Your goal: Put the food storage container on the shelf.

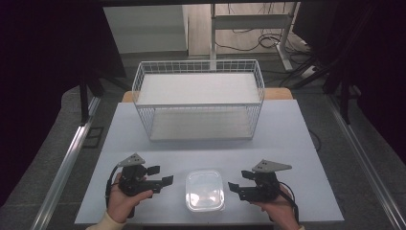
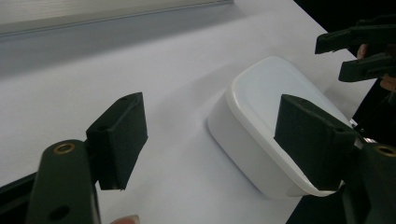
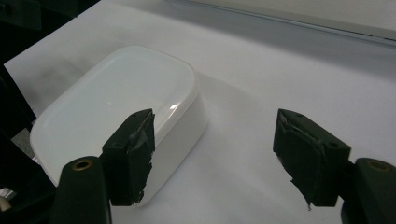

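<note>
A white lidded plastic container [image 1: 205, 190] lies flat near the front edge of the pale table [image 1: 287, 139], between my two grippers. My left gripper [image 1: 160, 175] is just left of it, open and empty, jaws pointing toward it. My right gripper [image 1: 239, 180] is just right of it, also open and empty. In the left gripper view the container [image 2: 271, 107] sits ahead and to the right of the left gripper [image 2: 212, 116], with the right gripper [image 2: 332, 58] beyond it. In the right gripper view the container [image 3: 116, 98] lies partly behind the left jaw of the right gripper [image 3: 215, 140].
A white two-tier wire basket [image 1: 198, 98] stands at the back middle of the table. Bare tabletop lies between it and the container. Dark curtains hang on both sides, and a desk frame [image 1: 249, 21] with cables stands behind the table.
</note>
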A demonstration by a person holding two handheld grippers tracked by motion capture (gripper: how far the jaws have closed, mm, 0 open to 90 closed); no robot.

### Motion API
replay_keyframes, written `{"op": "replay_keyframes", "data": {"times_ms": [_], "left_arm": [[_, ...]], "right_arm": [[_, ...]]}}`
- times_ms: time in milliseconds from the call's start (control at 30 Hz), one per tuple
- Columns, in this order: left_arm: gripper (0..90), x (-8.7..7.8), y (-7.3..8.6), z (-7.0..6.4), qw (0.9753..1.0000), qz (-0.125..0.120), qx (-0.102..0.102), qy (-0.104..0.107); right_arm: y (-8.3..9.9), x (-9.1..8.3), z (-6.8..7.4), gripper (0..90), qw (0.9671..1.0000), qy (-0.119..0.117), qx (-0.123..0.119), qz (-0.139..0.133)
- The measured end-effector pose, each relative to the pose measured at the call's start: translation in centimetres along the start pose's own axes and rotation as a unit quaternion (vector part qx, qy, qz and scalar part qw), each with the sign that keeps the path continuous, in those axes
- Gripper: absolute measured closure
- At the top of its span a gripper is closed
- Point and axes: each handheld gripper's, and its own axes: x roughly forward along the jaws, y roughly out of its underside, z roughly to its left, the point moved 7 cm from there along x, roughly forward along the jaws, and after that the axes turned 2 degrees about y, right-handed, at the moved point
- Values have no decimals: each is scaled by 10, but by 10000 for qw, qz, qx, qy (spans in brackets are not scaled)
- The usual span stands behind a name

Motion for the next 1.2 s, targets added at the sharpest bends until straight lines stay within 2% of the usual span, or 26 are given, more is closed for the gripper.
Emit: {"op": "replay_keyframes", "data": {"times_ms": [100, 133, 300, 533, 700, 867, 1067, 1200], "left_arm": [[246, 3, 1, -2, 9999, 67, -46, 84], [245, 4, 1, -3, 9999, 75, -68, 100], [245, 6, 2, -6, 9996, 91, -186, 185], [244, 17, 4, -9, 9989, 211, -296, 286], [246, 25, 6, -15, 9973, 291, -485, 471], [238, 35, 7, -25, 9956, 404, -633, 558], [256, 45, 10, -28, 9922, 509, -879, 727], [294, 49, 14, -29, 9899, 564, -1001, 835]], "right_arm": [[0, 0, 0, 294, 9999, -37, 105, -10], [-1, 0, 0, 301, 9998, -72, 209, -25], [-2, 0, 3, 309, 9994, -131, 310, -12], [-5, 5, 11, 327, 9982, -332, 504, 73], [-5, 7, 14, 339, 9968, -452, 650, 135], [-9, 13, 17, 351, 9959, -536, 693, 217], [-11, 28, 20, 389, 9916, -789, 943, 395], [-4, 33, 23, 406, 9902, -852, 980, 509]]}}
